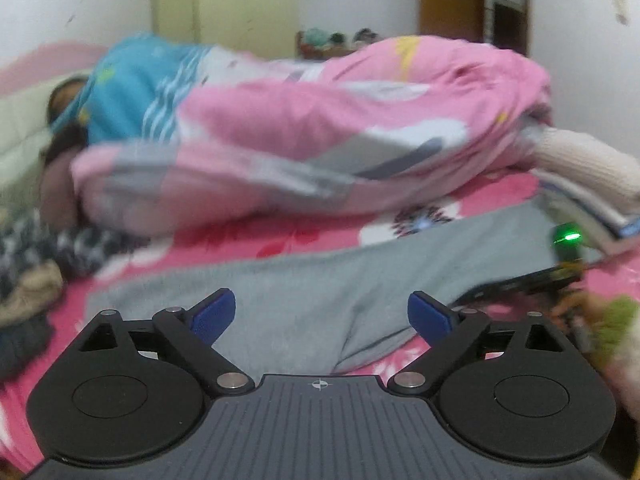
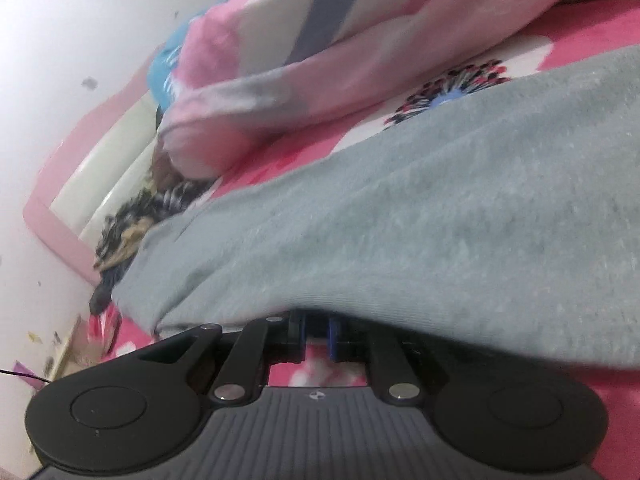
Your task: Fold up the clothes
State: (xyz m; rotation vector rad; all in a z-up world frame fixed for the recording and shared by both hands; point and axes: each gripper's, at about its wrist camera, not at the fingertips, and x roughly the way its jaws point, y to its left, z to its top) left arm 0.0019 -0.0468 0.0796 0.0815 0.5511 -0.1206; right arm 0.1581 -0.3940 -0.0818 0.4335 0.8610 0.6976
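Lying flat across pink floral bedsheet, grey garment, spreading from lower left toward right side of bed in left wrist view, w/ one fold bunching just ahead of left gripper. Standing wide apart, blue pads of left gripper, nothing sitting between them, grey cloth lying beyond and below the gap, not touching as far as visible. Showing at right edge of same view, right gripper, dark body w/ green light glowing, resting at edge of grey garment; hand behind it blurring, can't tell details. Filling most of right wrist view, grey garment draping over tips of right gripper; jaws sitting nearly together, pinching hem of grey cloth between blue pads, fabric edge hanging over fingers and hiding the tips. Lying behind garment, bulky pink quilt w/ grey and white patches, heaping toward far side of bed, also showing in right wrist view. Peeking out at left end of quilt, blue cloth. Piling at left edge of bed, dark patterned clothes, well apart from grey garment's middle but near its left end. Lying at right under quilt edge, cream knitted piece. Blurring throughout, both views.
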